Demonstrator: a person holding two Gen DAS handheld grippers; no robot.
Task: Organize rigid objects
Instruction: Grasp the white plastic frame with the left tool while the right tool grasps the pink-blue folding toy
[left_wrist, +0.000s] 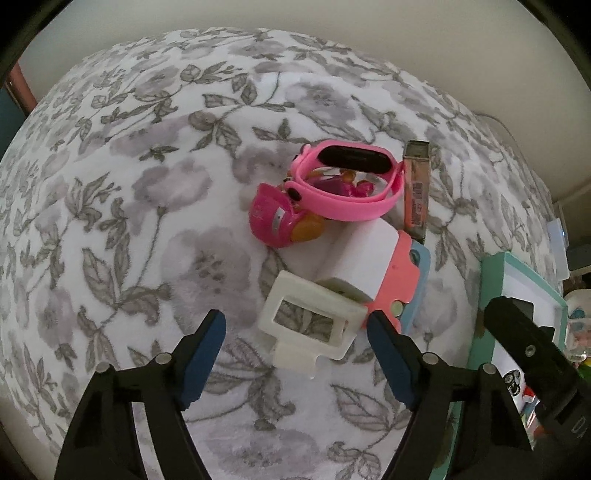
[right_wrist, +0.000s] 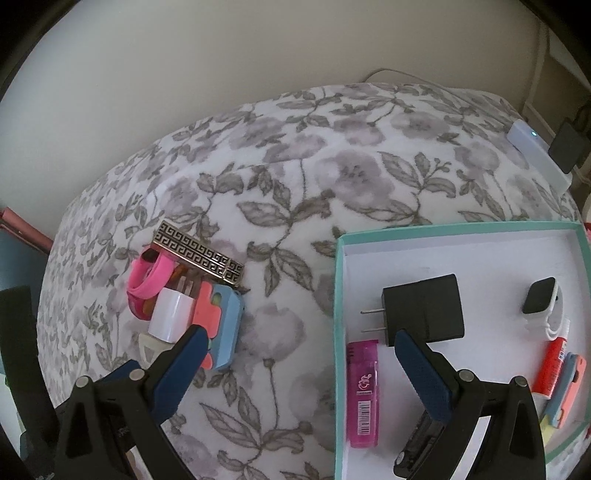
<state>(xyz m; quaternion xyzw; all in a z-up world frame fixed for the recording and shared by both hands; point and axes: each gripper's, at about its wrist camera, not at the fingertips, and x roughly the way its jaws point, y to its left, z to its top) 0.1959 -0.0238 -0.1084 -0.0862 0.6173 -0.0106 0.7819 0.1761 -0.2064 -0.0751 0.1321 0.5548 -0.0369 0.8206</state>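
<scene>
Surface: a floral blanket (left_wrist: 122, 229), grey on white, is covering a bed-like surface that is carrying everything; a plain wall is standing behind it.
Left gripper: the left gripper (left_wrist: 295, 343) is hanging over the blanket, pointing steeply down, jaws spread fairly wide and pressing on nothing.
White frame: a white plastic frame (left_wrist: 314, 325) is lying flat just ahead of the left gripper, between the lines of its two fingers but apart from both pads.
Pile: the frame is touching a white charger cube (left_wrist: 362, 254), which is leaning on a coral and blue block (left_wrist: 402, 273); beyond them a pink wristband (left_wrist: 351, 184) is sitting over a magenta toy (left_wrist: 273, 218), with a long patterned bar (left_wrist: 415, 192) just beside on the right.
Right gripper: the right gripper (right_wrist: 299, 347) is hovering with its jaws wide, holding nothing, its left finger over the edge of the pile and its right finger over the box.
Box: a teal-rimmed box (right_wrist: 338, 295) with a white floor is lying to the right of the pile, well apart from it.
Box contents: a black plug adapter (right_wrist: 424, 310), a pink lighter (right_wrist: 364, 391), a white smartwatch (right_wrist: 543, 302), a red tube (right_wrist: 554, 365) and a dark item under the right finger, too hidden to tell.
Open room: bare blanket is stretching left of the pile and between pile and box.
Edges: the blanket is falling away at the far side toward the wall; a white device (right_wrist: 535, 155) is resting near the far right corner.
</scene>
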